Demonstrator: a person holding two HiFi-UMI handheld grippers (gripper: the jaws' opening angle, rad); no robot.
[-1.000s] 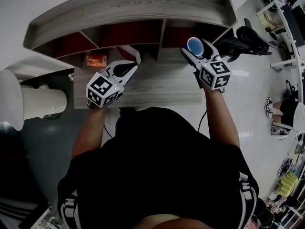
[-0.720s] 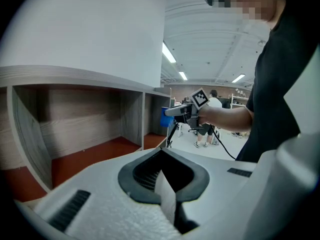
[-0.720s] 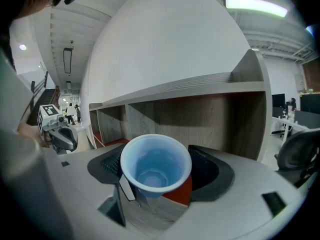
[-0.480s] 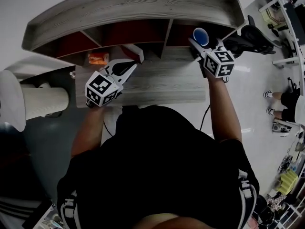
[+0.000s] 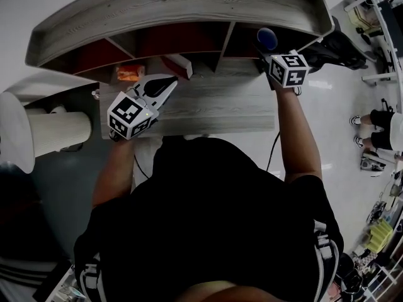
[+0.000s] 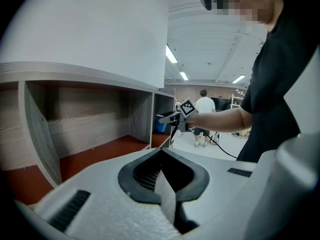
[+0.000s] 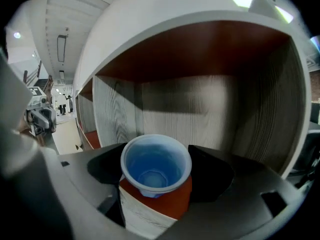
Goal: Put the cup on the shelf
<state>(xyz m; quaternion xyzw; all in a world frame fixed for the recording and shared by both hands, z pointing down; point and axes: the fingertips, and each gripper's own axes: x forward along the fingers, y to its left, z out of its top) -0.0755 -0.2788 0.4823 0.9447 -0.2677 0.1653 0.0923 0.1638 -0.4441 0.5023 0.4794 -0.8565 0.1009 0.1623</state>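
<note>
One light, thin-walled blue cup [image 7: 156,166], probably easy to crush, was gripped low on its wall by the fingers of the right gripper [image 7: 155,199] at the mouth of the shelf [image 7: 200,104], while the left gripper [image 6: 167,194] held its fingers closed on nothing.

In the head view I can't see the right gripper's [image 5: 271,50] jaws behind its marker cube [image 5: 288,70], and the cup [image 5: 266,38] shows only partly. The orange thing [image 5: 128,74], middle left, is too small to identify.

I have the cup [image 5: 266,38] in my right tool [image 5: 269,48], at the mouth of the shelf's [image 5: 176,5] rightmost compartment. My left tool [image 5: 169,82] hangs before the shelf's middle compartments, above the table [image 5: 214,109]. What looks like a small packet [image 5: 127,75] lies before the shelf's left compartment.
</note>
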